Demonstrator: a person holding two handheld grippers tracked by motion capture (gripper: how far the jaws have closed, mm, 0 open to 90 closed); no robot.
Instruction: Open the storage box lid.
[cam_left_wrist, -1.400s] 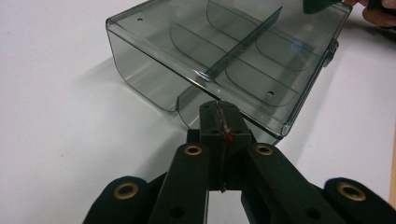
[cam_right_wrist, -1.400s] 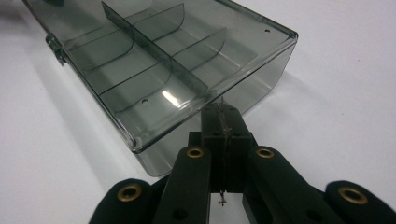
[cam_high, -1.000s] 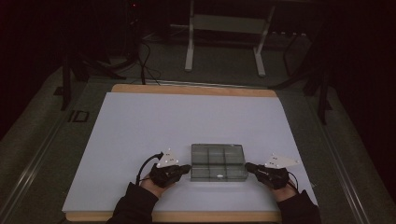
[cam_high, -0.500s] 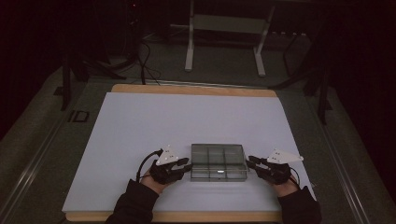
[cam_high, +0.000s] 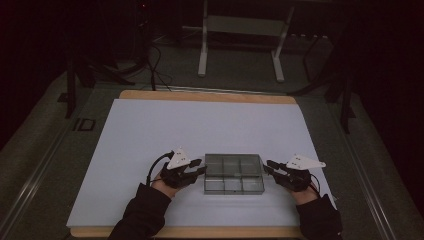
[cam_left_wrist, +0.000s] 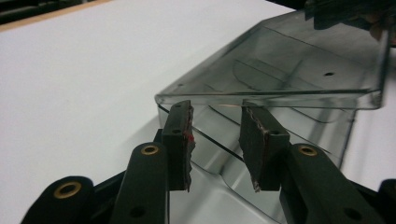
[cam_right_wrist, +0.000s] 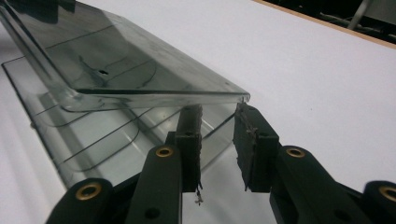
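Grippers flank a clear smoky compartment box (cam_high: 233, 173) near the white table's (cam_high: 150, 130) front edge: left gripper (cam_high: 200, 170) and right gripper (cam_high: 268, 167) each sit with jaws parted, empty, tips under its raised lid (cam_left_wrist: 280, 70).

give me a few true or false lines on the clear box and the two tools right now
1. The clear compartment box sits on the white sheet. True.
2. The left tool is at the box's left end, the right tool at its right end. True.
3. The lid is shut flat on the box. False: in both gripper views it stands raised above the base.
4. Both tools are clamped shut. False: each shows a gap between its jaws.
5. The box is full of screws. False: its compartments look empty.
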